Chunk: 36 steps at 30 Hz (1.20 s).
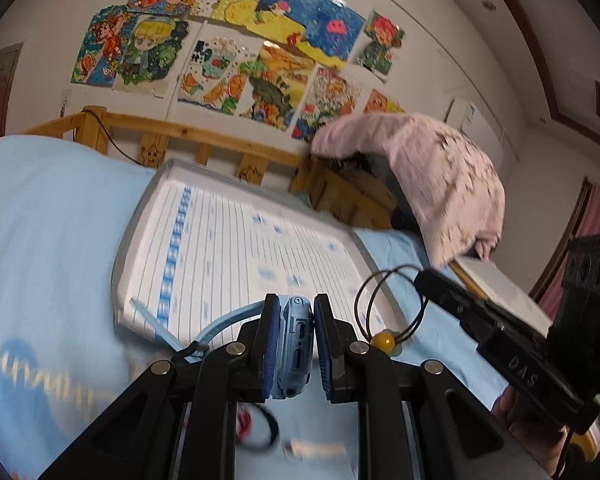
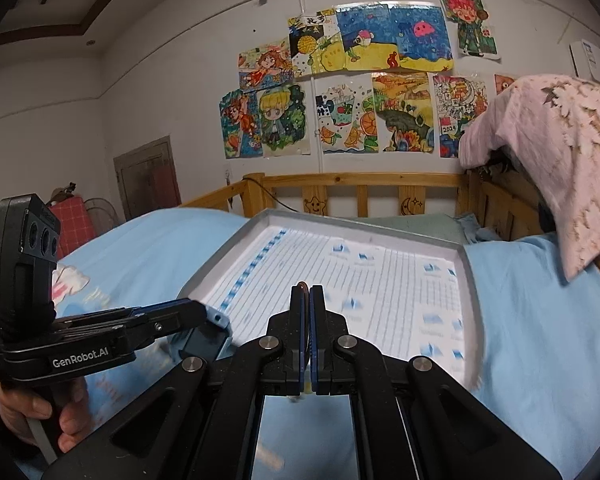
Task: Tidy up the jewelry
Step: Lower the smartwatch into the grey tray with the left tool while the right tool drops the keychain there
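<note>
My left gripper [image 1: 296,305] is shut on a light-blue smartwatch [image 1: 297,346], gripped edge-on by its body, and the blue strap [image 1: 220,326] curls off to the left. In the right wrist view the left gripper [image 2: 204,314] and the watch [image 2: 219,317] hover at the near left corner of the tray. My right gripper [image 2: 308,293] is shut on a brown cord bracelet [image 2: 306,300]. Seen from the left wrist, the cord loop [image 1: 363,292] hangs from the right gripper [image 1: 423,280] with a yellow bead [image 1: 382,341] at its bottom. Both grippers hang over the near edge of a white tray [image 2: 466,264] lined with ruled paper.
The tray [image 1: 140,208] lies on a light-blue bedspread [image 1: 52,216]. A red-and-black hair tie [image 1: 256,424] and a small pale piece [image 1: 316,450] lie on the bed below my left gripper. A pink cloth [image 2: 560,152] drapes over the wooden bed rail [image 2: 360,180] at the right.
</note>
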### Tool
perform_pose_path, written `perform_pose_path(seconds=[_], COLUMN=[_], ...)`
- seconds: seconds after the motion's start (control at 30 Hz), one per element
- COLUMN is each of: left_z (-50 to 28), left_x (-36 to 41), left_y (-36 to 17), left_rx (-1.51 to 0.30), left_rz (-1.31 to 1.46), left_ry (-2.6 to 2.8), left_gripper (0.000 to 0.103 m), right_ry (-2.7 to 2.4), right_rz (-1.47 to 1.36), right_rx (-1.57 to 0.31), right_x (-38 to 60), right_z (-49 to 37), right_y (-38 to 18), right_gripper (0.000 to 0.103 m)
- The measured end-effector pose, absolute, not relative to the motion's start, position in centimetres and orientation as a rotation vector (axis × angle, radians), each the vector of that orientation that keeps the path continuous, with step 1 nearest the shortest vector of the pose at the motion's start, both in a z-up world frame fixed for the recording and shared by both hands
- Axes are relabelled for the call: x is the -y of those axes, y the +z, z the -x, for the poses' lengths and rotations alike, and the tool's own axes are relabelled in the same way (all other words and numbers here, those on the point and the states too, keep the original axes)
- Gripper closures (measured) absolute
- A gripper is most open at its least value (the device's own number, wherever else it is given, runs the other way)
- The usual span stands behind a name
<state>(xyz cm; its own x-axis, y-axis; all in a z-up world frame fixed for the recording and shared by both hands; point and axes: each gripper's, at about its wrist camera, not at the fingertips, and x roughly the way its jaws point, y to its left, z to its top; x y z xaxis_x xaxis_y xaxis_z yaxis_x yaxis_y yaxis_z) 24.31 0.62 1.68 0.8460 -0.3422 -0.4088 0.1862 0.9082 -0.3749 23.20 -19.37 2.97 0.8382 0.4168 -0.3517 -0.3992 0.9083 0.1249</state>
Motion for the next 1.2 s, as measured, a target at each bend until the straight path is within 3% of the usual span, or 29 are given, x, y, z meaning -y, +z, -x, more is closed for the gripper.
perform_pose_path(seconds=[0.27,0.7,0.77,0.83,0.9,0.97,1.03,1.1,1.2], left_z=[-30.2,-30.8,-30.8,-30.7,-30.2,-29.4,-28.1,-27.1,-25.3], left_x=[-1.5,-0.5,-0.5,-0.6,-0.7,-0.8,-0.9,-0.8,-0.7], left_y=[-0.6,-2.5,-2.6,-2.5,-2.3,-1.8,-1.0,-0.2,0.8], left_rx=[-0.546,-0.6,-0.61,-0.612,-0.594,-0.557,-0.498,-0.466,-0.431], left_rz=[0.383,0.319,0.308,0.312,0.321,0.326,0.338,0.326,0.318], left_ry=[-0.259,-0.185,-0.16,-0.15,-0.146,-0.14,-0.129,-0.123,-0.103], left_gripper=[0.086,0.084,0.079,0.073,0.061,0.032,0.024,0.022,0.007], right_ry=[0.399,0.386,0.377,0.365,0.347,0.342,0.327,0.314,0.295], right_rz=[-0.021,-0.05,-0.057,-0.067,-0.074,-0.079,-0.088,-0.097,-0.123], right_rx=[-0.443,-0.616,-0.624,-0.622,-0.6,-0.588,-0.565,-0.537,-0.48], right_x=[17.3,17.6,17.9,18.2,18.6,19.0,19.5,20.1,21.3], right_z=[-29.1,-31.3,-31.3,-31.0,-30.4,-29.9,-29.0,-28.1,-26.3], right_y=[0.7,-4.1,-4.3,-4.3,-4.0,-3.7,-3.2,-2.6,-1.6], right_gripper=[0.101,0.099,0.092,0.066,0.062,0.062,0.062,0.062,0.043])
